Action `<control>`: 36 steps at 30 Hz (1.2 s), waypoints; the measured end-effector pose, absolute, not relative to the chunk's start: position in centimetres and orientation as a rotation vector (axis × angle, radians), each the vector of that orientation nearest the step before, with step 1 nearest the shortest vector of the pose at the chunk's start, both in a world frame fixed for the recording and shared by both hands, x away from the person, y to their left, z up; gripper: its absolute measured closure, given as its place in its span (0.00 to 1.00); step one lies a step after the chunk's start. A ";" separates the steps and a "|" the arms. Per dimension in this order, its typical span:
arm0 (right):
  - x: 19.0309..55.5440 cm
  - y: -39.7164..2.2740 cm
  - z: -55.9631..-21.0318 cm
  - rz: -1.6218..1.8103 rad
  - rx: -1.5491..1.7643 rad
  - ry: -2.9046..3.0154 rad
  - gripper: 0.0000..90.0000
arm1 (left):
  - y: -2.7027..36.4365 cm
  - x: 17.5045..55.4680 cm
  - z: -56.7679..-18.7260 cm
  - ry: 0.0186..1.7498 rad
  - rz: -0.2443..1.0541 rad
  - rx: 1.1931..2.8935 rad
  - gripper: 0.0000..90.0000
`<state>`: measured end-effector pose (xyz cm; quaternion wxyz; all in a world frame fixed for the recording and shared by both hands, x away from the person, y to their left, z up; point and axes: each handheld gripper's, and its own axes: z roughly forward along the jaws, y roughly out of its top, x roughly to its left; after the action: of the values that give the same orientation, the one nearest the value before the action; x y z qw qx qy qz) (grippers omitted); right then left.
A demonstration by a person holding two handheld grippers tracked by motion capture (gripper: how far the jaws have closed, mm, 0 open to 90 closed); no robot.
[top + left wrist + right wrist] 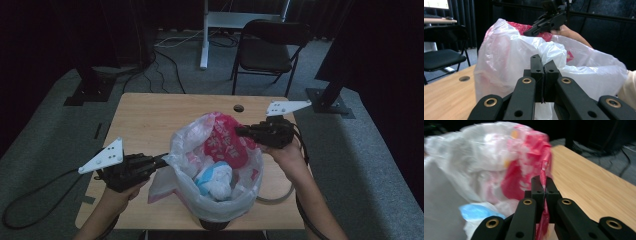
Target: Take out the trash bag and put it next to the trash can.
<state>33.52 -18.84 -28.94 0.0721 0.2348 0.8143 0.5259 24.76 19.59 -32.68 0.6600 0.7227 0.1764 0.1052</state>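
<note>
- Dim room with grey carpet floor (60, 125).
- Black folding chair (267, 47) beyond the far edge of the wooden counter (145, 120).
- White stand post (205, 35) left of the chair.

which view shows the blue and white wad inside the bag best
The high view: it looks down into the open plastic bag and shows the blue and white wad among the trash. The right gripper view catches a blurred blue edge; in the left gripper view the bag wall hides it.
</note>
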 end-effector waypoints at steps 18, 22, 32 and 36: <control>31.6 -14.9 -28.2 1.931 0.366 2.667 0.99 | 14.0 27.3 -30.1 0.467 0.246 1.681 0.99; 31.5 -14.5 -28.4 1.944 0.356 2.696 0.73 | 13.4 27.2 -30.0 0.455 0.251 1.681 0.99; 31.5 -12.4 -28.9 1.786 0.367 2.811 0.55 | 12.2 26.7 -29.7 0.402 0.230 1.655 0.98; 31.5 -12.2 -29.0 1.705 0.353 2.808 0.94 | 11.8 26.3 -30.0 0.373 0.238 1.678 0.93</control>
<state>31.51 -12.16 -28.96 -0.0810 0.1066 0.8470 0.5144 26.33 11.85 -29.96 0.6465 0.7377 0.1637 0.1048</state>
